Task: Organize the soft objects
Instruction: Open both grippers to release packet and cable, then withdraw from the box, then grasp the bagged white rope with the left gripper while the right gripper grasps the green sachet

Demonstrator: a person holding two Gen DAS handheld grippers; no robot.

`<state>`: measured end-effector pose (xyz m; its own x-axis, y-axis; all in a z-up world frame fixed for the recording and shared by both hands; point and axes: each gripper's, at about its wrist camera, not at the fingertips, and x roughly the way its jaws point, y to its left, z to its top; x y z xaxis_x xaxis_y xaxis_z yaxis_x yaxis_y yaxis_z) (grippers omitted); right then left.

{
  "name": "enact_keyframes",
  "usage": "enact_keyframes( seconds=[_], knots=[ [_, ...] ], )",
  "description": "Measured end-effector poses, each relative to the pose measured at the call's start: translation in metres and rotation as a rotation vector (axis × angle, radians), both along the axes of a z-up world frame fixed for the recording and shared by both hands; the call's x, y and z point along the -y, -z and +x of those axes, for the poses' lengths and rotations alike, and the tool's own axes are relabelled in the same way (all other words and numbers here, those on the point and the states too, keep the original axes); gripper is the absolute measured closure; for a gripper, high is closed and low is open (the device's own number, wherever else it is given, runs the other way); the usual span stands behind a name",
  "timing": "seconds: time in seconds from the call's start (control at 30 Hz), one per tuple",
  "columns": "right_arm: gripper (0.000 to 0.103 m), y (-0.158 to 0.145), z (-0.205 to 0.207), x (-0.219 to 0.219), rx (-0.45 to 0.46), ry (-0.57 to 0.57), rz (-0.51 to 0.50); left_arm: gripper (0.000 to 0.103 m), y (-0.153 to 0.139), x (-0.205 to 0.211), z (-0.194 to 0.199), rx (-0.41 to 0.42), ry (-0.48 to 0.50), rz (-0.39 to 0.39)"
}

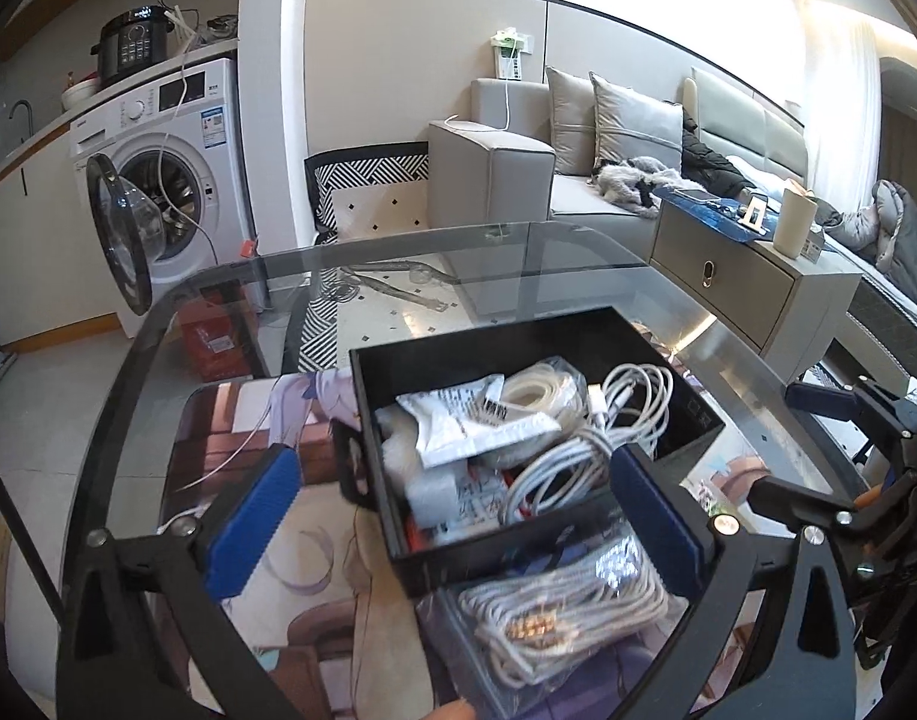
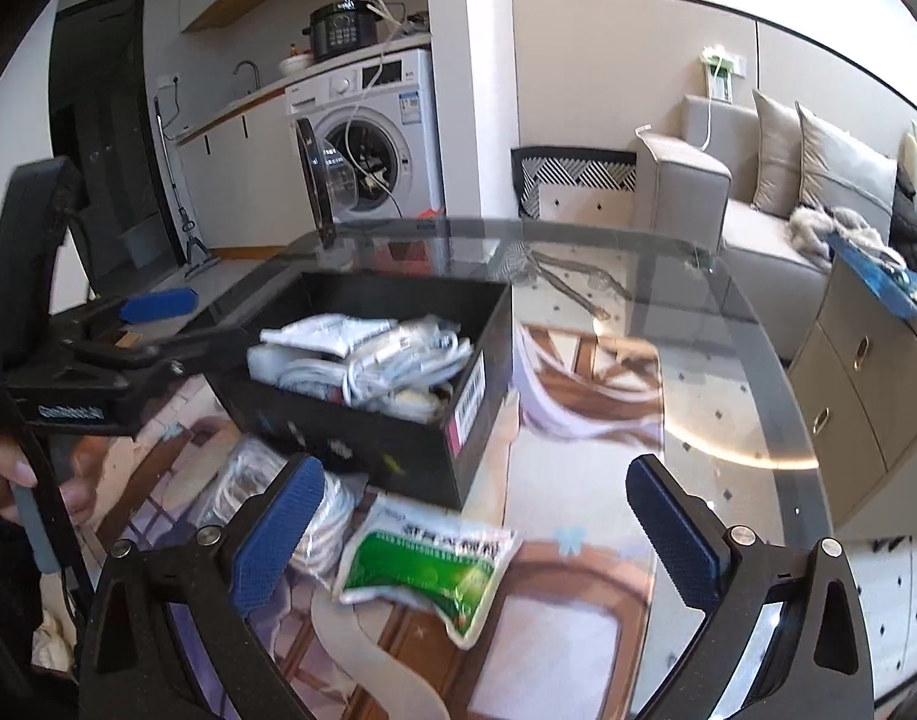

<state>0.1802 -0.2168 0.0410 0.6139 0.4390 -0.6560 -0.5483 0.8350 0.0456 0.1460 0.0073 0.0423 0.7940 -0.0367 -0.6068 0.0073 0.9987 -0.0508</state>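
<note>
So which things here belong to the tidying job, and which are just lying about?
Job:
- black box
- bagged cable coil
- green packet
- loose white cables in the box

Lying about:
- washing machine
- sofa
- cooker

Black box (image 2: 362, 414) blocks table centre; bagged cables (image 1: 563, 618) and green packet (image 2: 425, 570) crowd near side; glass table (image 2: 728, 420) right of box free.
</note>
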Motion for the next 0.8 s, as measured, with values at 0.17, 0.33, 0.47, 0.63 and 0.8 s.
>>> enact_keyframes(
  seconds=[0.17,0.33,0.47,0.63,0.8],
  knots=[
    [0.001,0.016,-0.002,0.001,-0.045,-0.003,-0.018,0.0,0.006,-0.004,-0.017,-0.012,-0.029,-0.011],
    [0.001,0.027,0.0,-0.002,-0.076,-0.014,-0.032,0.0,0.015,-0.006,-0.027,-0.031,-0.059,-0.026],
    [0.001,0.035,0.004,-0.003,-0.104,-0.006,-0.045,0.0,0.022,-0.007,-0.03,-0.046,-0.068,-0.044],
    [0.001,0.046,0.007,-0.01,-0.137,-0.002,-0.067,0.0,0.027,-0.002,-0.029,-0.064,-0.066,-0.048],
    [0.001,0.056,0.008,-0.019,-0.162,-0.007,-0.095,0.0,0.032,0.004,-0.026,-0.08,-0.055,-0.047]
  ],
)
